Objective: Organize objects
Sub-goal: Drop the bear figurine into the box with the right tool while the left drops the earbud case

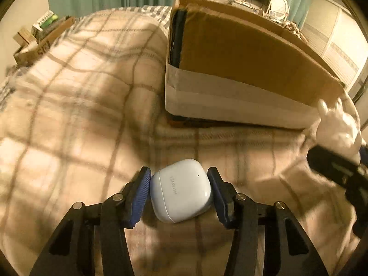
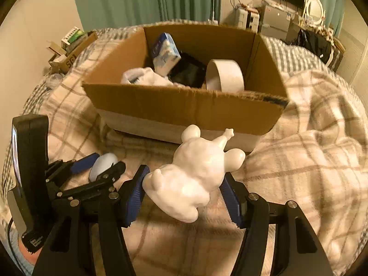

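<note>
My left gripper [image 1: 179, 176] is shut on a pale blue earbud case [image 1: 180, 189], its blue pads against both sides, just above the plaid blanket [image 1: 69, 115]. My right gripper [image 2: 185, 177] is shut on a white glossy animal figurine [image 2: 195, 174], held tilted above the blanket. An open cardboard box [image 2: 184, 105] stands just beyond both grippers, and also shows in the left wrist view [image 1: 241, 53]. The left gripper [image 2: 101, 163] with the case [image 2: 102, 164] shows at lower left of the right wrist view. The figurine [image 1: 335, 126] shows at the right edge of the left wrist view.
Inside the box lie a blue-white packet [image 2: 165, 54], a black device [image 2: 188, 71], a roll of white tape [image 2: 224, 76] and white cloth [image 2: 147, 77]. A small carton of items [image 2: 71, 46] sits at the bed's far left. Furniture and a mirror [image 2: 315, 9] stand behind.
</note>
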Motion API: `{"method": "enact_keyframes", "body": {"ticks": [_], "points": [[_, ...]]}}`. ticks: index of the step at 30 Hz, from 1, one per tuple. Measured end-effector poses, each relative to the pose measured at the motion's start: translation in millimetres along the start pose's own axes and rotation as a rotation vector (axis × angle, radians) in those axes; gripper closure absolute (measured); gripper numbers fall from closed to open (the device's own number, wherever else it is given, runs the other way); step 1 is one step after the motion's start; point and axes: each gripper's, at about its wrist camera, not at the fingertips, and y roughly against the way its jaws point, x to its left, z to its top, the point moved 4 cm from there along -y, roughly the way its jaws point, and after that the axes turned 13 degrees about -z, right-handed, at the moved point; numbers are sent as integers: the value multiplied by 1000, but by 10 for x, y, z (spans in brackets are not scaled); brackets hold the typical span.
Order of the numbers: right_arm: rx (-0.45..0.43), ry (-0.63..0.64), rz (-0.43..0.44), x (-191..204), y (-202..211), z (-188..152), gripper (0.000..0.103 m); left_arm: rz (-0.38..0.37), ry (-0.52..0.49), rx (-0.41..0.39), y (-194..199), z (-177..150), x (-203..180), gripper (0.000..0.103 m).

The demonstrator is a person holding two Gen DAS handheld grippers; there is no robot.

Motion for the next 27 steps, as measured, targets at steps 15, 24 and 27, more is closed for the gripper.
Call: {"method": "enact_keyframes", "body": {"ticks": [15, 24, 27], "points": [[-242, -19, -16, -366, 1162, 414, 42, 3, -43, -172, 1144, 471, -372, 51], [-435, -36, -21, -663, 1707, 1373, 42, -58, -109, -254, 1460, 1517, -721, 51], [-460, -57, -16, -736, 1660, 1628, 42, -42, -155, -266, 1418, 1804, -818, 51]]}}
